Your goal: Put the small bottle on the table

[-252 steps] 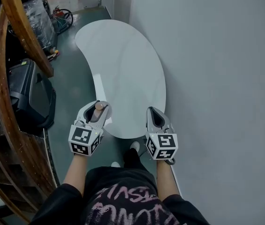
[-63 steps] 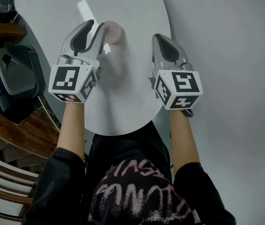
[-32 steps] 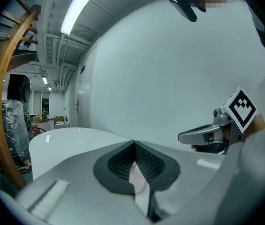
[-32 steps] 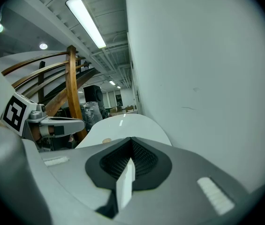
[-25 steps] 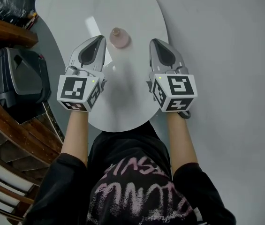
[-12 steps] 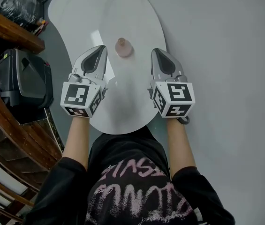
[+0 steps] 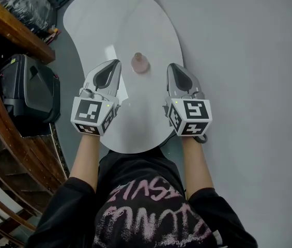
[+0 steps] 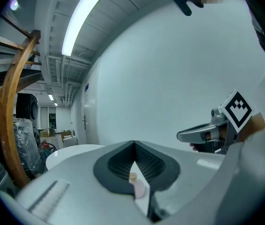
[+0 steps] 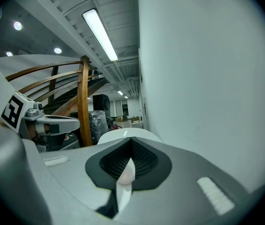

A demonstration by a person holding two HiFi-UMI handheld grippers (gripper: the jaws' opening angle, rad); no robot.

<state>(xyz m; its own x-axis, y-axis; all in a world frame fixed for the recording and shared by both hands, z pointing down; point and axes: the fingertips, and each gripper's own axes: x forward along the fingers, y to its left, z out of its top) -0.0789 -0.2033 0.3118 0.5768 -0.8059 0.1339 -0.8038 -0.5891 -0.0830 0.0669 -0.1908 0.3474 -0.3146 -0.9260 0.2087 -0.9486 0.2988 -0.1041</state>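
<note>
The wall [image 7: 249,61] fills the right side of the head view. The white kidney-shaped table [image 7: 135,25] runs along it, its right edge close against the wall. Only this view gives the table's whole outline, and with it the dark floor [image 7: 68,68] on the left, a curved wooden rail [image 7: 16,27] and a black case [image 7: 29,94]. Only the gripper views look up: the left one catches a ceiling strip light [image 8: 80,20], and both see a far room past the table's end.

The left gripper [image 7: 116,62] hangs over the table's near left part. The right gripper [image 7: 171,66] hangs over its near right edge, beside the wall. In its own view each has its jaws drawn together, meeting at the tips with a thin slit behind, and neither clasps anything. The bottle [image 7: 140,62] stands upright on the table between the two tips, touching neither and a little nearer the left one.

Through the left gripper's slit only a sliver of the bottle's pink body and pale cap shows. The right gripper's slit gives a pale patch I cannot identify. The person's arms and dark shirt [image 7: 146,205] cover part of the table's near end.

Open tabletop stretches from the bottle to the far end. The right gripper has little room on the wall side, while the left one sits near the table's left edge, with floor beyond it
</note>
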